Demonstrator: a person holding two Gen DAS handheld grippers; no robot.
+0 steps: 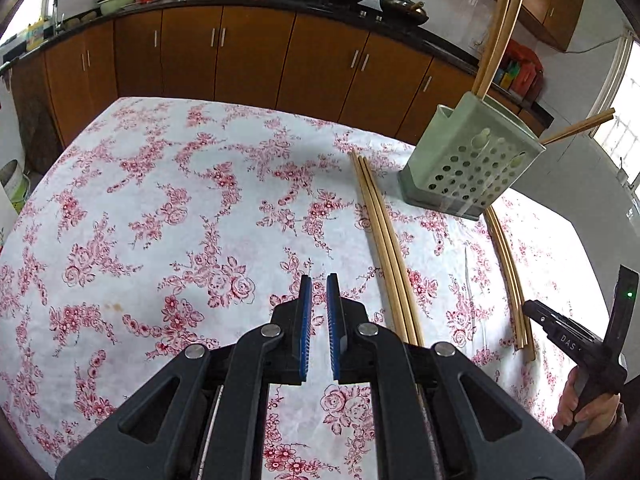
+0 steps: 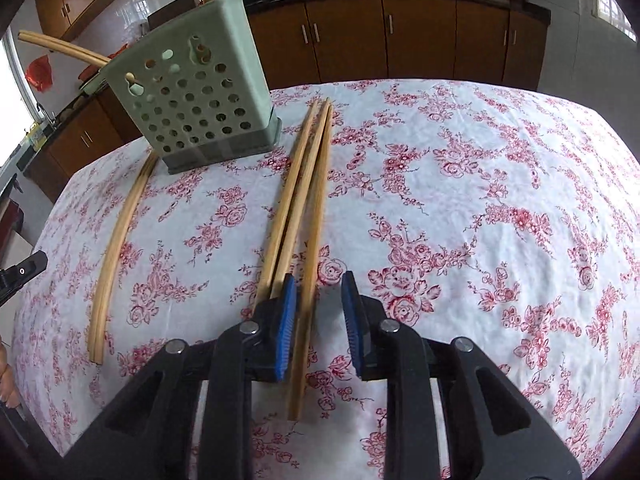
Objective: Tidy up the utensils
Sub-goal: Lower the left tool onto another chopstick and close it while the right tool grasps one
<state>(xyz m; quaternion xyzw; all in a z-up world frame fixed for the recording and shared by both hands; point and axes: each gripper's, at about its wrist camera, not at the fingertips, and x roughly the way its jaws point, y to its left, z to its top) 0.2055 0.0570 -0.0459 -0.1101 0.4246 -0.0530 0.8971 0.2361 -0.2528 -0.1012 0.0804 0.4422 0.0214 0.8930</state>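
Brown kitchen cabinets (image 1: 248,52) line the wall behind our desk (image 1: 160,208), which is covered with a white cloth printed in red roses. Near its far edge stands a pale green perforated utensil holder (image 2: 200,92), with several chopsticks already standing in it (image 1: 498,28) and leaning out at different angles. A bundle of three wooden chopsticks (image 2: 304,208) lies on the cloth beside the holder, and another pair of chopsticks (image 2: 120,236) lies on the holder's other side, well apart from the bundle. Our right gripper (image 2: 319,324) sits low over the near end of the bundle, its blue-padded jaws spread open, with one chopstick lying between them and the other two under the left pad. Our left gripper (image 1: 319,324) hovers over bare cloth beside the bundle, its jaws nearly together with a narrow gap and nothing between them.
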